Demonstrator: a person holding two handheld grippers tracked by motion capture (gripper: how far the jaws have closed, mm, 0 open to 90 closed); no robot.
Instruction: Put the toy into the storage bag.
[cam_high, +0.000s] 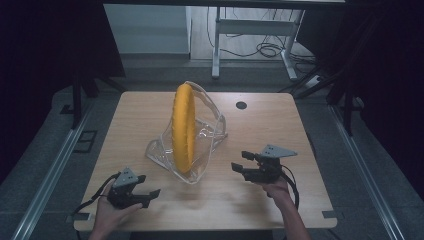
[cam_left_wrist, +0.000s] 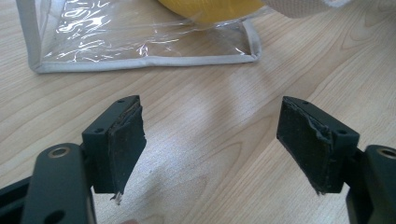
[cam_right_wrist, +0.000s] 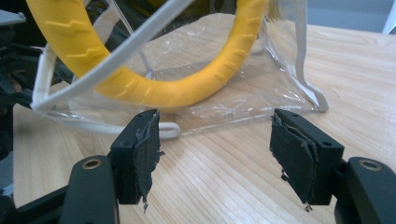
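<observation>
A clear plastic bag (cam_high: 200, 145) with pale piping along its edges stands near the middle of the wooden table (cam_high: 280, 200), a little toward the left. Inside it a yellow ring (cam_high: 183, 127) stands upright on its edge, its top rising to the bag's open mouth. In the right gripper view the ring (cam_right_wrist: 187, 91) shows a ridged, tread-like surface, and its lower curve rests on the bag's floor (cam_right_wrist: 261, 100) behind the clear wall. In the left gripper view the bag's flat bottom panel (cam_left_wrist: 140, 39) lies on the table with the ring's yellow underside (cam_left_wrist: 210, 8) just above it.

The left gripper (cam_high: 145, 192) is held low at the near left of the table, jaws spread wide and empty, apart from the bag. The right gripper (cam_high: 245, 162) sits at the near right, jaws likewise parted with nothing between them, pointing toward the bag and near it without touching.
</observation>
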